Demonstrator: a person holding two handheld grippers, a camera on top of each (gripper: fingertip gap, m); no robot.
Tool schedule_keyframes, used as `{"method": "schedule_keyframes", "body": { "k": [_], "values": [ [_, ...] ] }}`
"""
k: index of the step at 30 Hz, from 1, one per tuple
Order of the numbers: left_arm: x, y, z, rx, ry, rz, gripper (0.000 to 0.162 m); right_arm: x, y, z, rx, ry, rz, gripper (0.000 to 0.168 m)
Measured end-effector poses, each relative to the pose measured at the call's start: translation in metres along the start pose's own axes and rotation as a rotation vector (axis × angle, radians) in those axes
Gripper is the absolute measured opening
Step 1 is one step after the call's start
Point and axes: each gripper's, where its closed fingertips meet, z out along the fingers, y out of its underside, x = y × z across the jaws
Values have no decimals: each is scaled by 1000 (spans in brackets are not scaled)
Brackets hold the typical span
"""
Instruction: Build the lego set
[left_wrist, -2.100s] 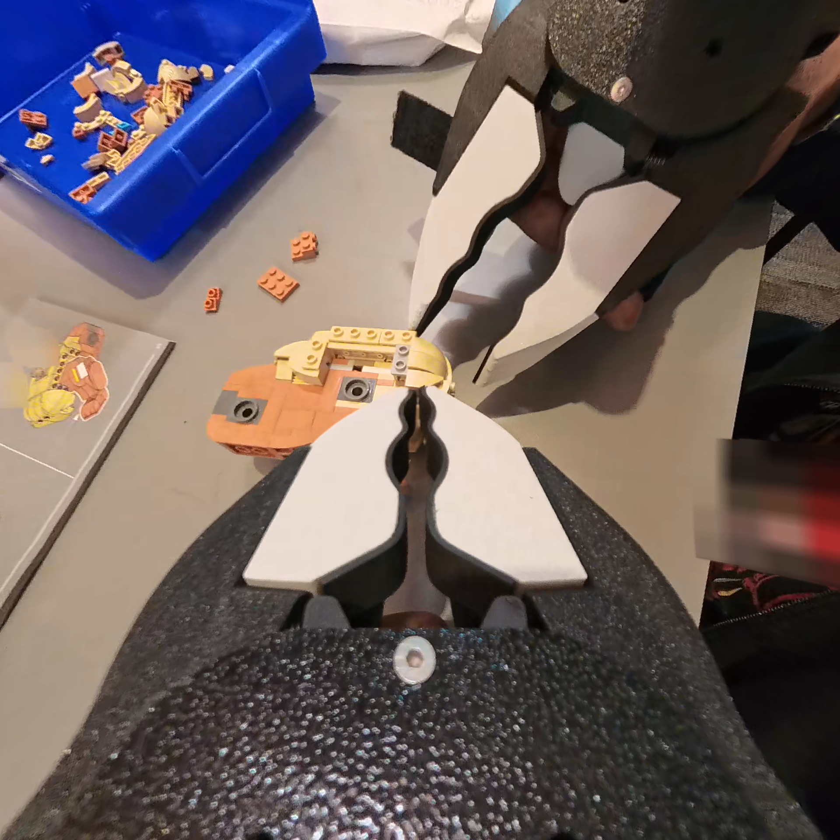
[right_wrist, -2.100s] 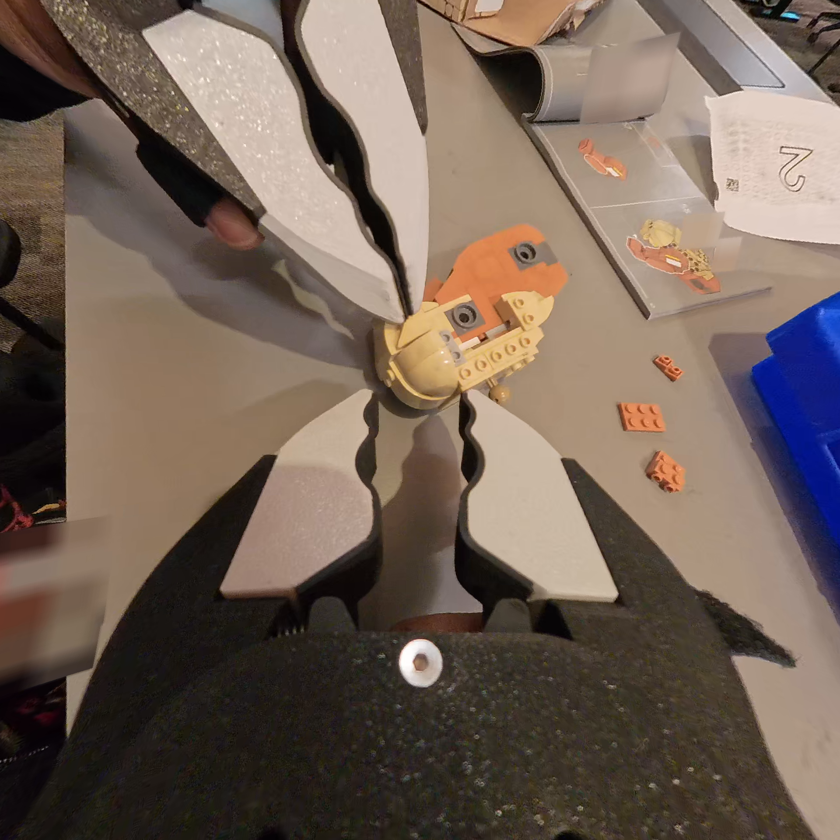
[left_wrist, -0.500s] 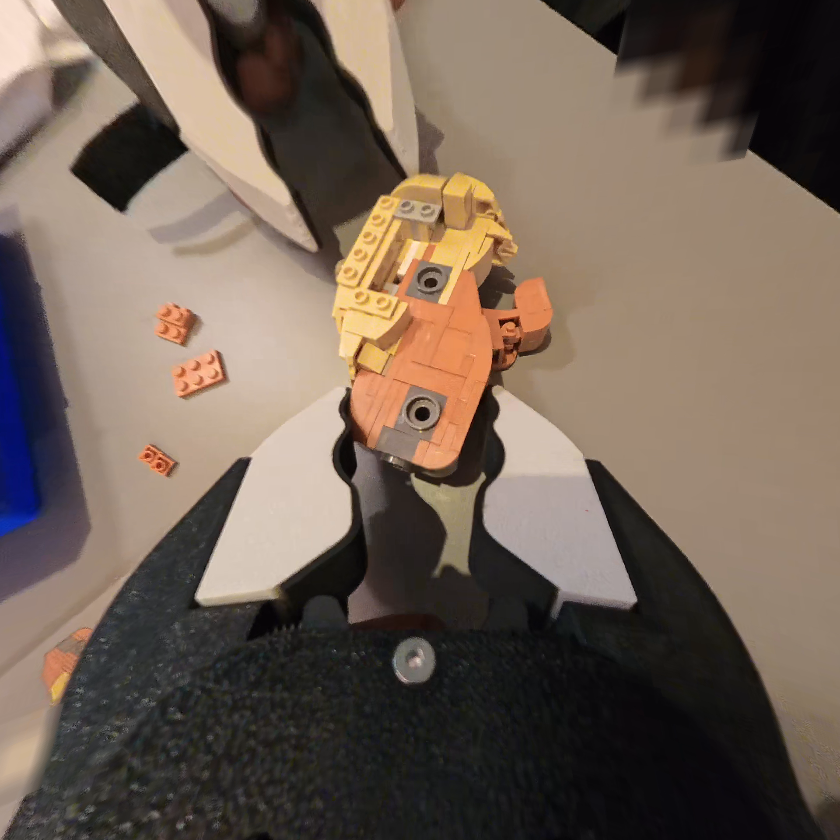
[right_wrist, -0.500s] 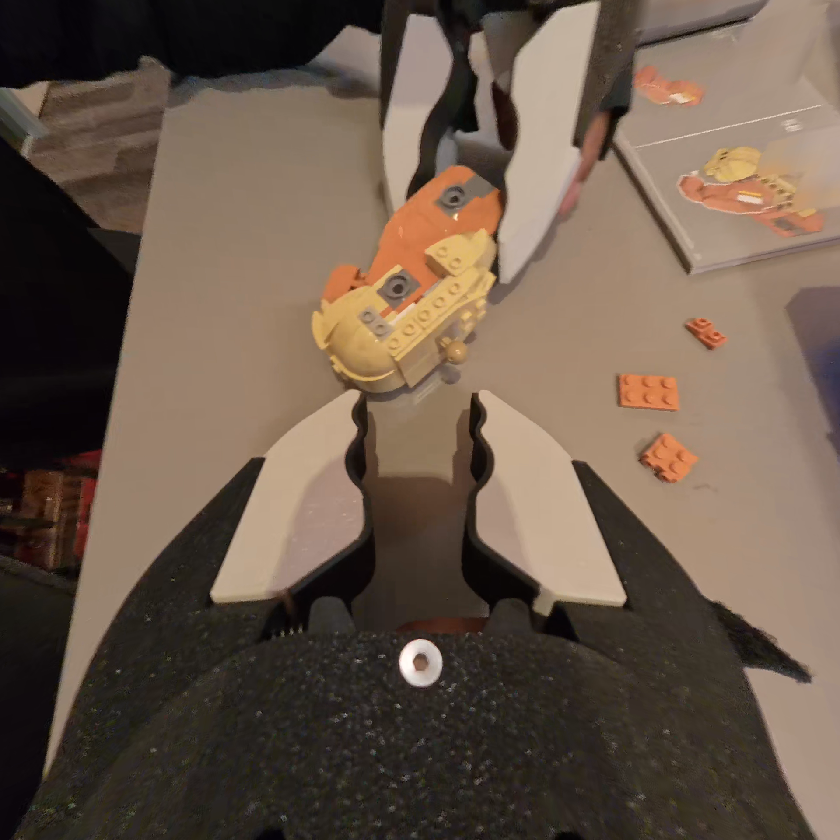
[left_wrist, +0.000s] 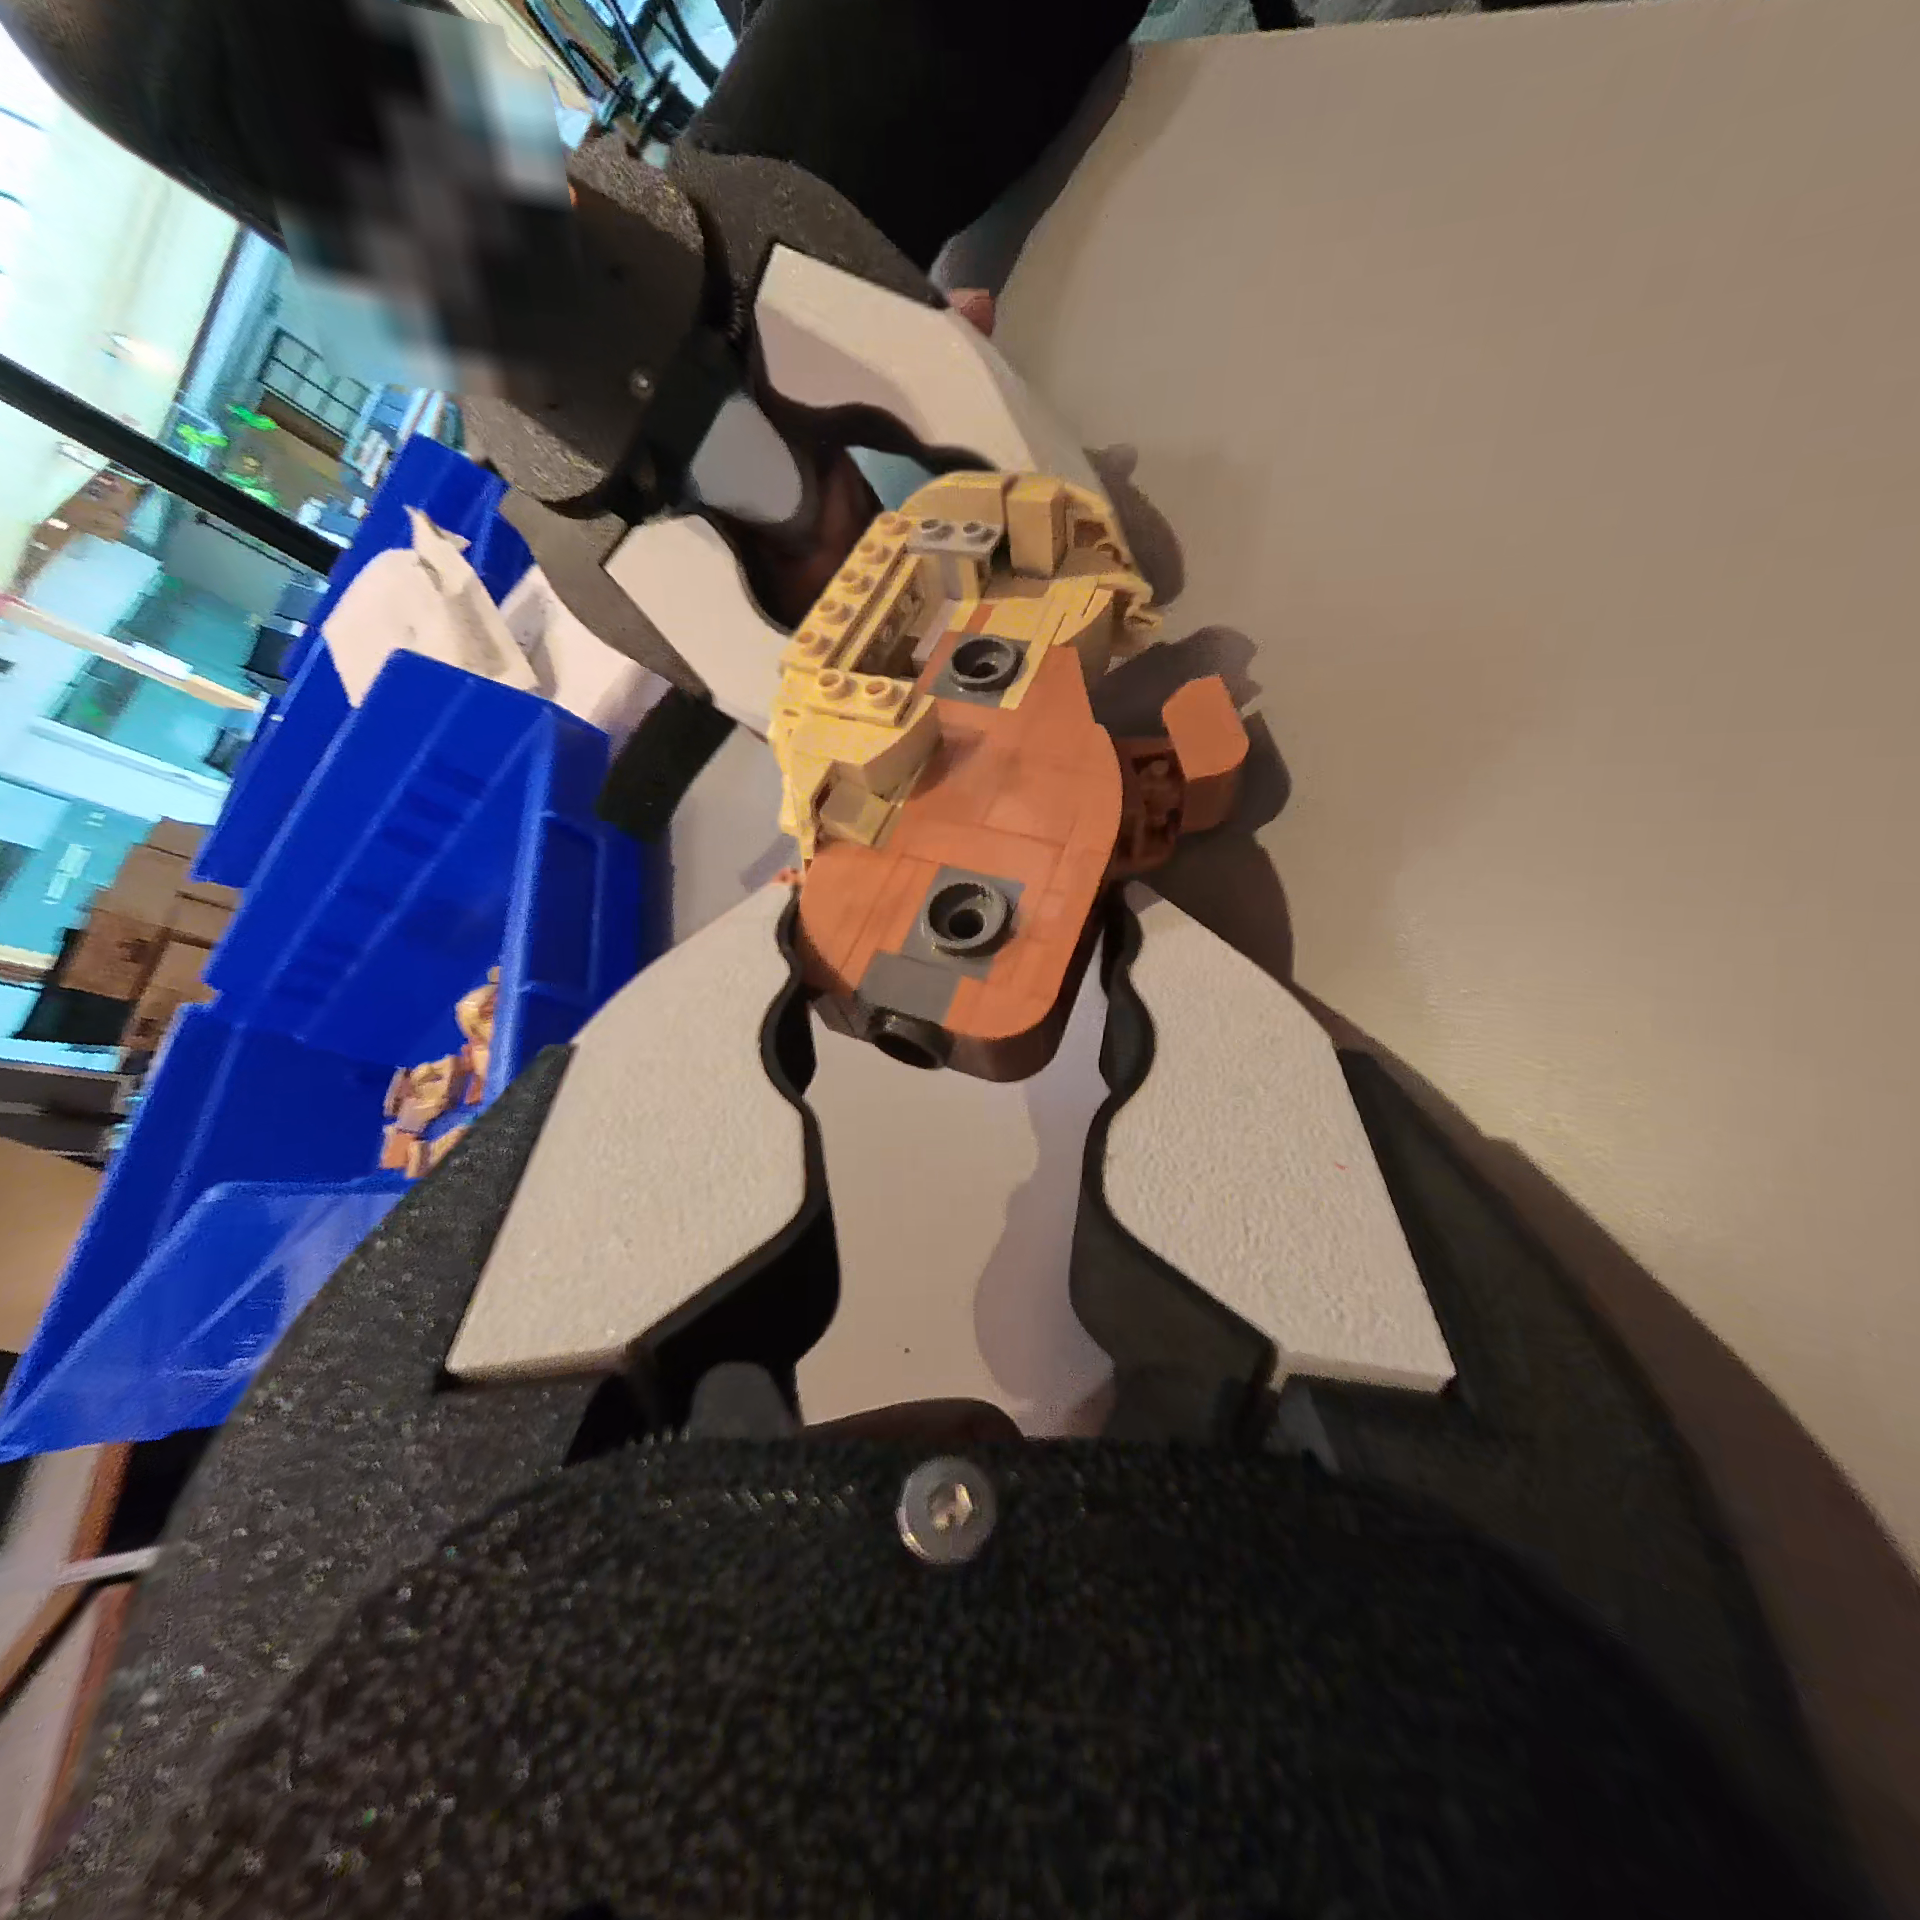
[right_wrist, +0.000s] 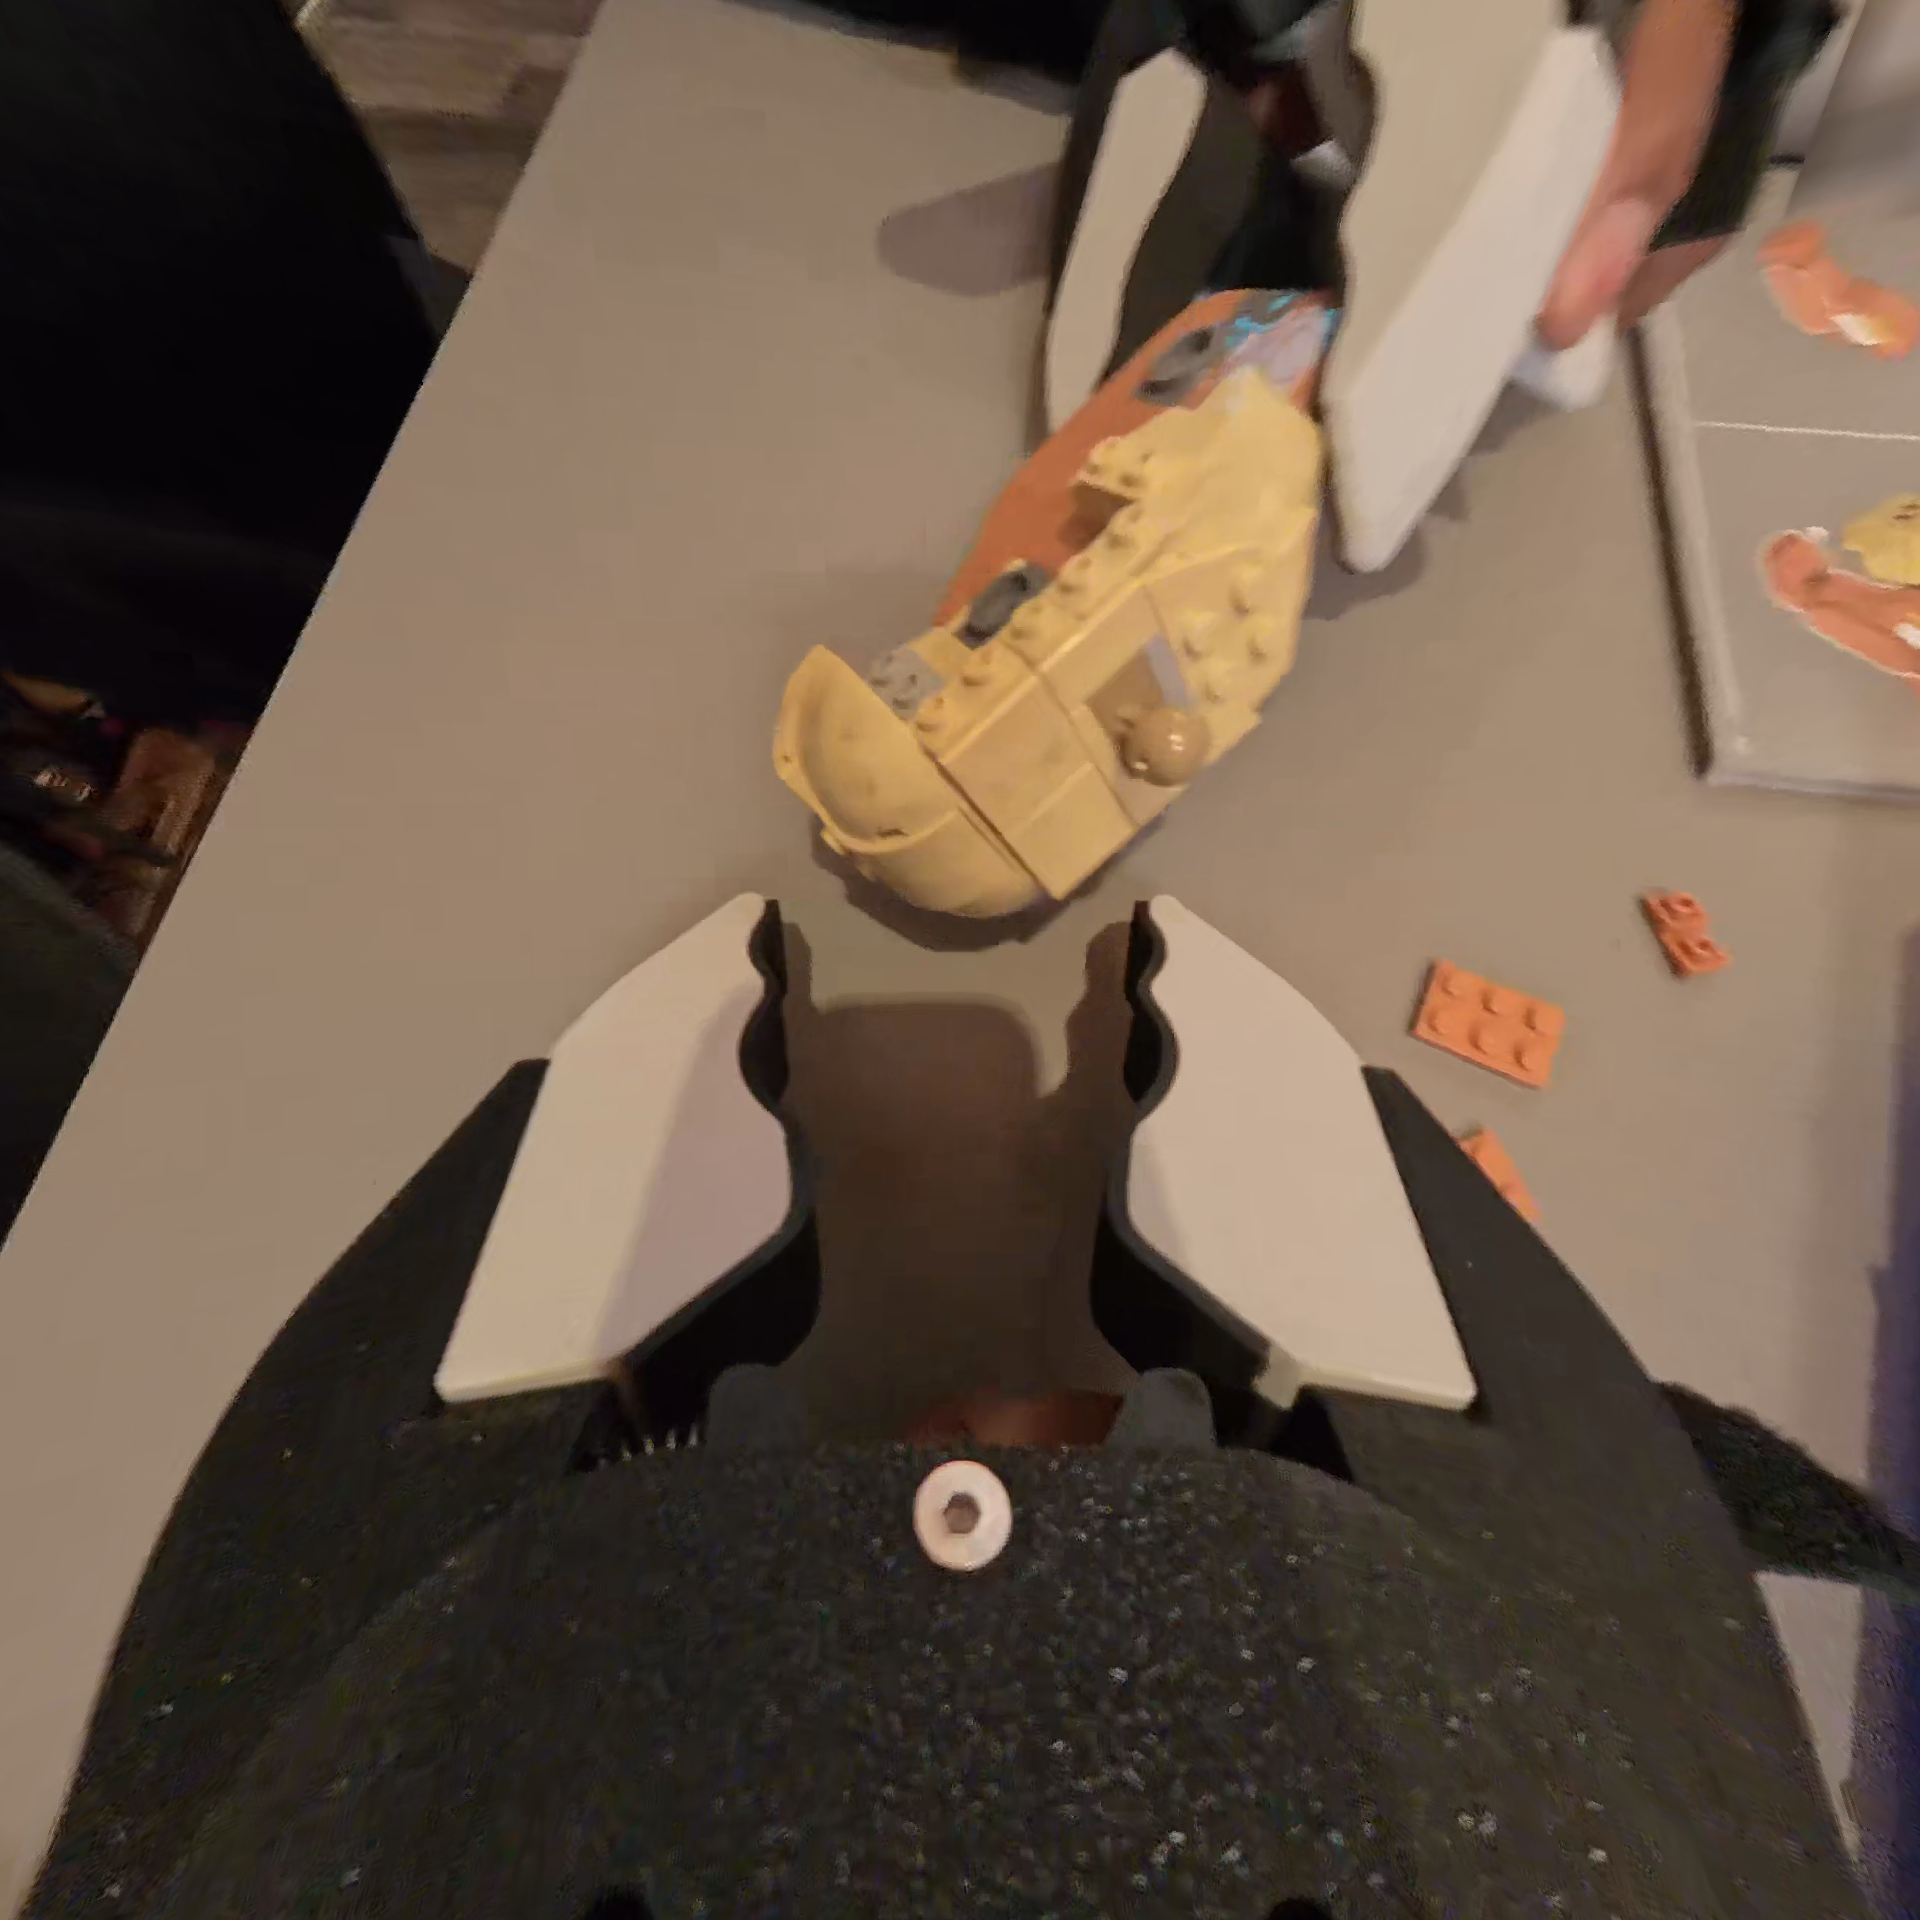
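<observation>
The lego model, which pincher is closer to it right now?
Left. The left gripper has its fingers around the orange end of the lego model. The right gripper sits open just short of its tan end.

The right gripper, jaws apart, sits just near the tan-and-orange lego model on the grey tabletop; the left gripper straddles its far end.

A grey worktop fills most of both views, its near edge giving way to dark floor on the left of the right wrist view. In the left wrist view, a folded white paper sticks up from behind the blue bins, and beyond them stand large windows with a dark frame. Stacked brown cardboard boxes sit low in that blurred background, well apart from the worktop.
</observation>
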Motion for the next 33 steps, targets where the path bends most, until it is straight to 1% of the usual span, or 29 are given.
{"method": "schedule_keyframes", "body": {
  "k": [2,5,7,8,11,16,19,23,25,27,28,31,33],
  "values": [
    [-3,-1,1,-2,-26,34,53,-5,2,3,-27,-38,-20,67],
    [-5,-1,2,0,-58,64,53,-5,-1,7,-27,-40,-3,69],
    [-6,0,4,7,-67,67,53,-4,-7,9,-1,-37,21,62],
    [-6,1,4,9,-67,63,53,-1,-7,9,1,-21,34,55],
    [-10,11,3,-37,-95,56,54,4,-11,6,40,9,94,44],
    [-15,20,0,-100,-119,63,55,4,-16,7,61,51,168,40],
    [-21,29,-3,-167,-156,71,60,3,-18,7,66,78,195,30],
    [-23,35,-4,-225,-156,18,60,0,-25,8,91,95,237,24],
    [-21,36,-4,-245,-149,15,55,-1,-27,11,90,95,252,23],
    [-21,38,-4,-265,-152,15,55,-3,-25,17,65,97,262,29],
    [-22,38,-4,-273,-158,9,51,-4,-23,19,43,101,260,30],
    [-23,42,-5,-307,-167,6,56,-3,-14,24,-32,157,215,37],
    [-24,44,-9,-324,-175,-5,61,1,-7,22,-87,227,146,39]
  ]
}}
